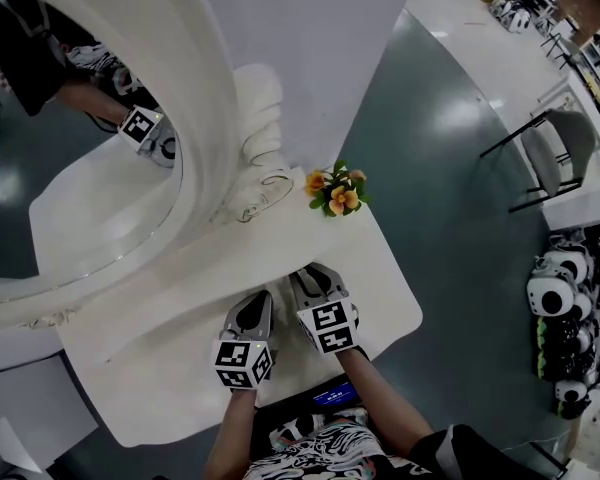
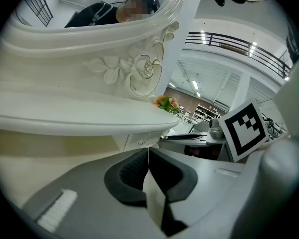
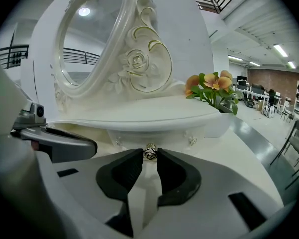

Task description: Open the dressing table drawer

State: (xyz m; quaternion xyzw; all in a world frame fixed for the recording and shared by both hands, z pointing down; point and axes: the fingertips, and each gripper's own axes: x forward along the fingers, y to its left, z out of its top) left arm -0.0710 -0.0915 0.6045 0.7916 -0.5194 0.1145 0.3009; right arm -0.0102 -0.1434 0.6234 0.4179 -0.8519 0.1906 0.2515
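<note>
The white dressing table (image 1: 170, 378) carries a raised shelf (image 3: 139, 117) under its oval mirror (image 3: 92, 39). A small drawer front (image 3: 164, 137) sits beneath that shelf, with a round metal knob (image 3: 150, 152). My right gripper (image 3: 150, 155) has its two black fingertips against either side of this knob and is shut on it. In the head view the right gripper (image 1: 313, 280) points at the shelf's edge. My left gripper (image 1: 252, 310) is beside it on the left. The left gripper (image 2: 148, 151) is shut with nothing in it, just short of the drawer front.
A pot of orange flowers (image 1: 337, 190) stands on the shelf's right end. The carved mirror frame (image 1: 255, 158) rises behind. Right of the table is grey floor with a chair (image 1: 555, 158) and panda toys (image 1: 558, 298). A person's patterned clothing (image 1: 325, 453) is at the table's front edge.
</note>
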